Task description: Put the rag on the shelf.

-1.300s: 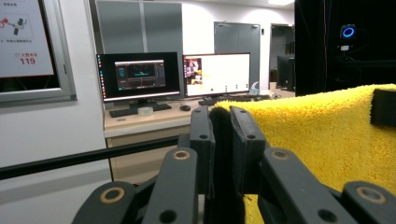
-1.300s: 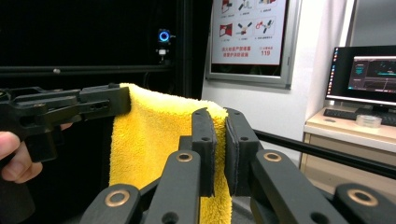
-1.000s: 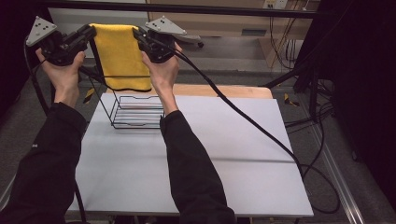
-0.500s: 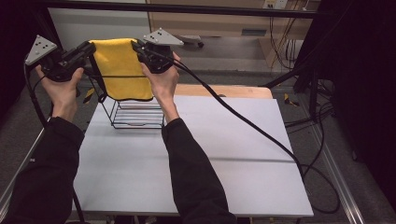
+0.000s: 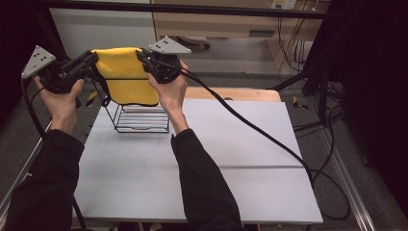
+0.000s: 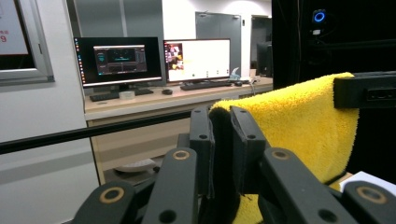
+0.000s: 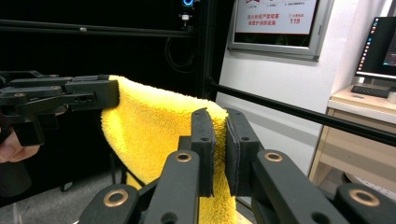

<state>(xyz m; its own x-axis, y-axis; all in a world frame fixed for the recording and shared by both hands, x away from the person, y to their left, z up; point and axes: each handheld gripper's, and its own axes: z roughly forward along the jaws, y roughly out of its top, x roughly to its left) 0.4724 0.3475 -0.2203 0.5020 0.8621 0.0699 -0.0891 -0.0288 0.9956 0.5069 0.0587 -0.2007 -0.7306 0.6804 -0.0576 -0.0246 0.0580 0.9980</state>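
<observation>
2 grippers hold 1 yellow towel [image 5: 126, 77] stretched between them in the air, above and slightly behind the black wire rack [image 5: 142, 118] that stands at the far left of the white table [image 5: 240, 159]. At the towel's left upper corner the left gripper [image 5: 91, 59] has its jaws narrow and pinched on the cloth; at the right upper corner the right gripper [image 5: 143, 56] is clamped on it the same way. Below the grippers the towel hangs down, its lower edge in front of the rack's top wires. Both grippers point inward, toward each other, over the rack.
</observation>
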